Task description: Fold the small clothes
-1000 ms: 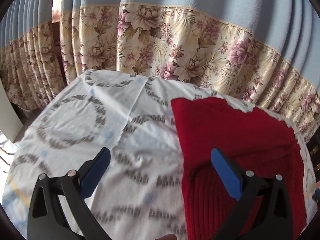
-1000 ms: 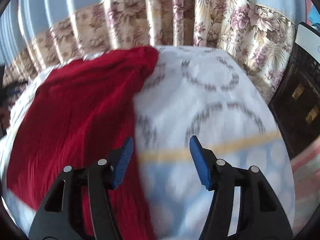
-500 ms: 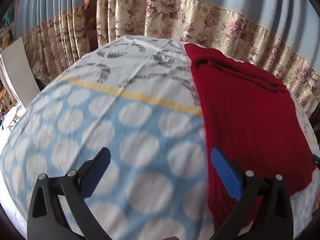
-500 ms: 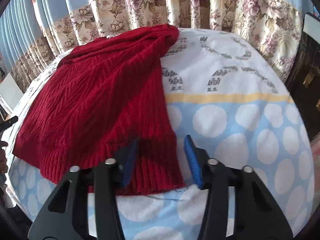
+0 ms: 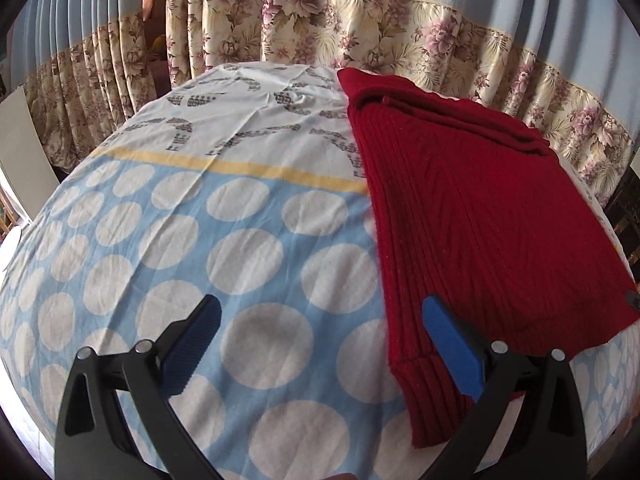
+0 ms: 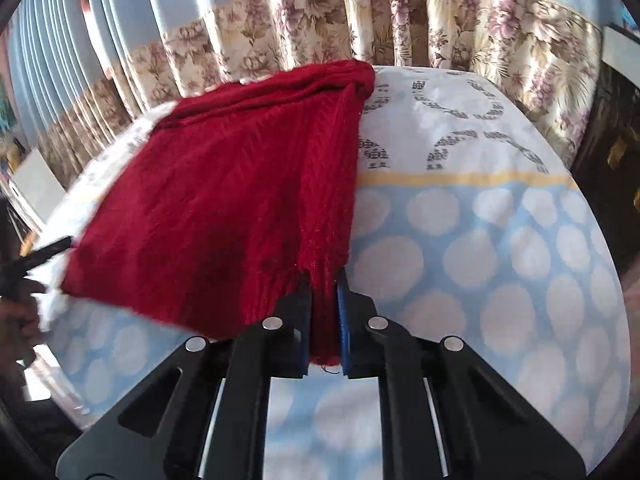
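Observation:
A red knitted sweater [image 5: 472,216] lies spread on a cloth-covered table [image 5: 224,240], filling the right half of the left wrist view. My left gripper [image 5: 320,344] is open and empty, its right finger over the sweater's near left hem corner. In the right wrist view the sweater [image 6: 224,200] lies at the left. My right gripper [image 6: 323,316] is shut on the ribbed hem at the sweater's near right corner, with red fabric pinched between the blue pads [image 6: 341,320].
The tablecloth [image 6: 480,248] is light blue with white dots near me and white with grey marks farther back. Floral and blue curtains [image 5: 360,36] hang close behind the table. Dark furniture [image 6: 612,152] stands at the right.
My right gripper closed on the sweater's hem corner. My left gripper drew back toward the near edge and sits by the sweater's left hem corner, still open.

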Motion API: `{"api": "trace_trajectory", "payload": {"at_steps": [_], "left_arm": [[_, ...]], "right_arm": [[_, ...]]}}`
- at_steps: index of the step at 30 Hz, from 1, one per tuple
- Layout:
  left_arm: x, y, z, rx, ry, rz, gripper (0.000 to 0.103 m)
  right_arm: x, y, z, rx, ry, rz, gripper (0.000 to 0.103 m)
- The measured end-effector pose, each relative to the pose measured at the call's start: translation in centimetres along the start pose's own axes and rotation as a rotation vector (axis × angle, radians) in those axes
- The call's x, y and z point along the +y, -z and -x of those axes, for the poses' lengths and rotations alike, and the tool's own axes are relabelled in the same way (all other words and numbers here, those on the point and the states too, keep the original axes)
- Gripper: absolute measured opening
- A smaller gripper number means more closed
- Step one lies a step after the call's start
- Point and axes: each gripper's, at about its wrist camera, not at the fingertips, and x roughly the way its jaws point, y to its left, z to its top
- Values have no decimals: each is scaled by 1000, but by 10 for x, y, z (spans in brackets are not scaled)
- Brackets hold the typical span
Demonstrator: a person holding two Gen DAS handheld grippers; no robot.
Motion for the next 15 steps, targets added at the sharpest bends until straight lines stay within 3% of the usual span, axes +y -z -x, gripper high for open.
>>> {"api": "trace_trajectory", "payload": {"at_steps": [2, 4, 7, 10, 14, 15], "left_arm": [[1, -2, 8, -12, -7, -23, 101], [0, -3, 14, -14, -11, -52, 101], [-8, -1, 16, 9, 13, -108, 101], [-15, 7, 16, 36, 10, -167, 101], [-16, 17, 19, 56, 112, -118, 101], [-20, 19, 17, 61, 109, -117, 101]], "right_arm": [[4, 6, 38, -47, -1, -20, 10], [1, 9, 48, -55, 21, -43, 10], [-2, 15, 24, -9, 109, -15, 10], [-7, 20, 3, 19, 126, -18, 11], [-11, 27, -11, 34, 118, -22, 12], [-12, 27, -13, 33, 117, -24, 12]]}}
